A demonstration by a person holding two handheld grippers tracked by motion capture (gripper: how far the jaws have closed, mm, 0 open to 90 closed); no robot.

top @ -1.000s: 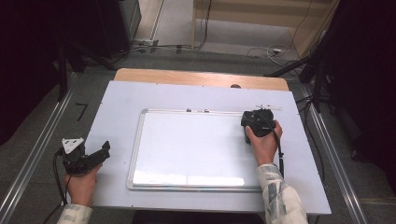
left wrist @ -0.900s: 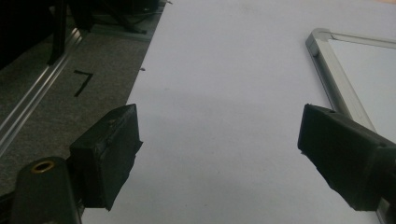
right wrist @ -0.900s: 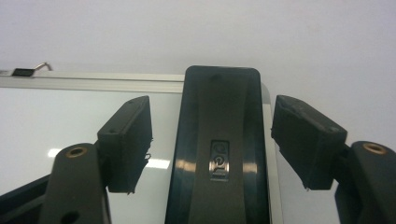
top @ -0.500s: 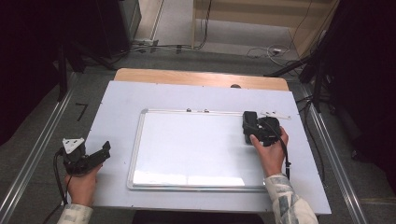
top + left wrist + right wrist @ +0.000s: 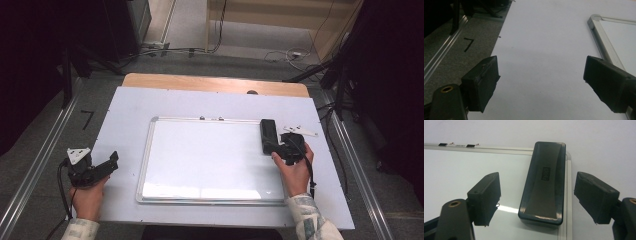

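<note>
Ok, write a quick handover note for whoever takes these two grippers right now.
Right gripper: open, jaws either side of the black eraser, not closed on it yet.
Left gripper: open, holds nothing, over the bare table left of the whiteboard.
Eraser: lies flat on the whiteboard's right edge, near the far corner. Board surface looks clean.
Done: right gripper lined up on the eraser.
Left: probably close on the eraser and lift it.

Black eraser (image 5: pixel 544 182) on whiteboard (image 5: pixel 474 177) edge, seemingly untouched between parted tongs (image 5: pixel 537 202)
</note>
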